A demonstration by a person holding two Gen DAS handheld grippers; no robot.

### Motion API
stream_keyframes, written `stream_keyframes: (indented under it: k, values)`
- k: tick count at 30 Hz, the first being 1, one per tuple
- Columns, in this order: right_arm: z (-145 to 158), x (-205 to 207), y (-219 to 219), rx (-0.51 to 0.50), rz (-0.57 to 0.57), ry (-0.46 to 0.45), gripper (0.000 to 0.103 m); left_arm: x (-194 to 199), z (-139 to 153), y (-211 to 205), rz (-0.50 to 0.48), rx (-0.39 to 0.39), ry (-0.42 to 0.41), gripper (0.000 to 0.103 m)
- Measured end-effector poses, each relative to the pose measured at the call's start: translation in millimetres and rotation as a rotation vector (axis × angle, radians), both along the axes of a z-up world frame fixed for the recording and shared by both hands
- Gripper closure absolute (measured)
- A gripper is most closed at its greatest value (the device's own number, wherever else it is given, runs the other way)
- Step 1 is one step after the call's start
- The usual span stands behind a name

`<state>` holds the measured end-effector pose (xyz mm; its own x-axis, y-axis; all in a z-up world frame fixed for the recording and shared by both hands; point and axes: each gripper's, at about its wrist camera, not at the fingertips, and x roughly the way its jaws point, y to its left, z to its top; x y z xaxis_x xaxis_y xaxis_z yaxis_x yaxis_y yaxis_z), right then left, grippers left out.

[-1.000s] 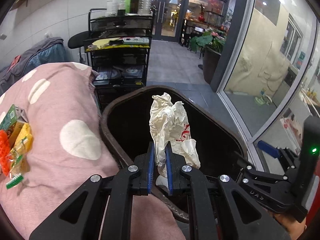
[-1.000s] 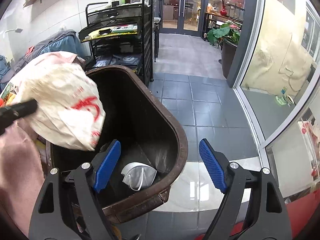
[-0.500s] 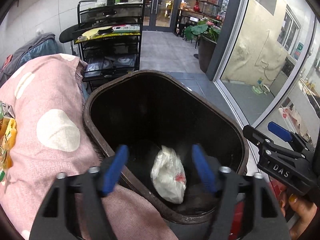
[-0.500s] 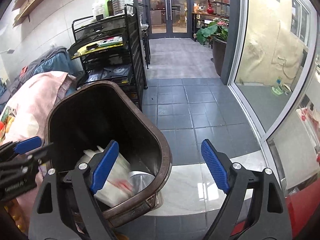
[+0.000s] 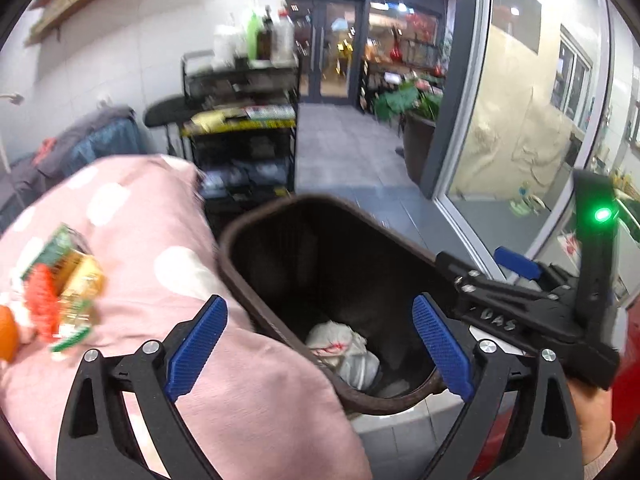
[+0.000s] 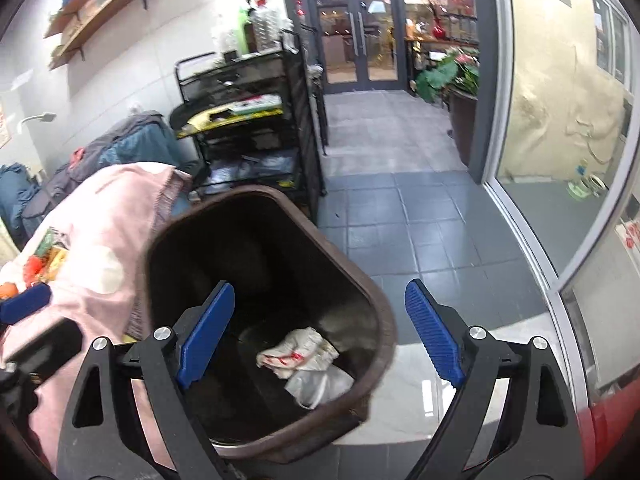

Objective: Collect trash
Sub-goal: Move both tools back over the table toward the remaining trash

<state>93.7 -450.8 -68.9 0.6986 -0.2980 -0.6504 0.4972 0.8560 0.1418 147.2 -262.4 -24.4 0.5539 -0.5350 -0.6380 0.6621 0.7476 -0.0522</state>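
A dark brown trash bin (image 5: 320, 199) (image 6: 384, 304) stands open below both grippers. At its bottom lies a crumpled white paper bag with red print (image 5: 332, 334) (image 6: 300, 352), resting on a pale face mask (image 6: 320, 384). My left gripper (image 5: 320, 304) hovers over the bin's near left rim with its jaws opening and nothing between them. My right gripper (image 6: 320, 284) is open wide above the bin's near right rim, also holding nothing. Colourful snack wrappers (image 5: 64, 280) (image 6: 44, 256) lie on a pink dotted cushion (image 5: 160, 240) left of the bin.
A black wire rack cart (image 5: 244, 140) (image 6: 248, 120) with bottles on top stands behind the bin. A potted plant (image 5: 416, 120) and a glass wall line the right side. Grey tiled floor (image 6: 400, 220) runs to the doors. A person's hand (image 5: 592, 412) holds the right gripper.
The left gripper let go of the crumpled bag, which dropped into the bin. Its jaws spread wide and it drew back and up. The right gripper's aim tilted slightly upward.
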Motion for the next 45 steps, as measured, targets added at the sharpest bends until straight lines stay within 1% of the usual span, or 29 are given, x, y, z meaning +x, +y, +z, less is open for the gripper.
stream_keyframes:
  k: [3, 6, 8, 13, 16, 19, 25, 30, 35, 38, 41, 43, 45]
  values:
    - [9.4, 4.1, 12.8, 0.005, 0.037, -0.036, 0.017, -10.2, 18.2, 20.0, 0.043, -0.039, -0.055, 0.006]
    - [18.6, 7.8, 28.7, 0.006, 0.085, -0.071, 0.016, -18.2, 29.2, 37.8, 0.094, -0.051, -0.108, 0.006]
    - [24.7, 11.1, 41.6, 0.0, 0.118, -0.091, 0.016, -20.5, 33.7, 49.0, 0.121, -0.055, -0.128, 0.006]
    - [38.5, 19.3, 76.2, -0.027, 0.209, -0.14, 0.014, -25.8, 41.6, 84.7, 0.195, -0.09, -0.161, 0.006]
    - [44.8, 25.8, 98.8, -0.055, 0.273, -0.156, 0.014, -28.1, 43.6, 105.6, 0.248, -0.092, -0.177, 0.006]
    - [48.2, 32.7, 116.5, -0.047, 0.334, -0.159, 0.014, -30.0, 42.7, 128.0, 0.307, -0.1, -0.18, 0.006]
    - [50.4, 48.6, 153.6, -0.042, 0.436, -0.144, 0.014, -30.5, 39.4, 172.7, 0.436, -0.065, -0.205, 0.006]
    - [48.2, 63.1, 188.9, -0.031, 0.531, -0.127, 0.014, -30.0, 35.8, 215.7, 0.516, -0.059, -0.182, 0.006]
    - [49.5, 73.6, 222.4, -0.042, 0.633, -0.111, 0.014, -18.9, 33.5, 271.2, 0.607, -0.112, -0.089, 0.006]
    - [50.1, 77.2, 239.1, -0.047, 0.676, -0.1, 0.014, -9.5, 33.6, 302.3, 0.672, -0.112, -0.052, 0.006]
    - [52.5, 77.9, 252.7, -0.06, 0.714, -0.099, 0.014, 5.0, 37.7, 330.5, 0.721, -0.131, -0.023, 0.006]
    - [53.5, 76.3, 259.3, -0.077, 0.732, -0.095, 0.014, 20.6, 39.3, 344.9, 0.747, -0.11, -0.009, 0.006]
    - [54.8, 75.7, 266.5, -0.1, 0.749, -0.092, 0.014, 43.6, 39.1, 357.6, 0.765, -0.07, 0.052, 0.006]
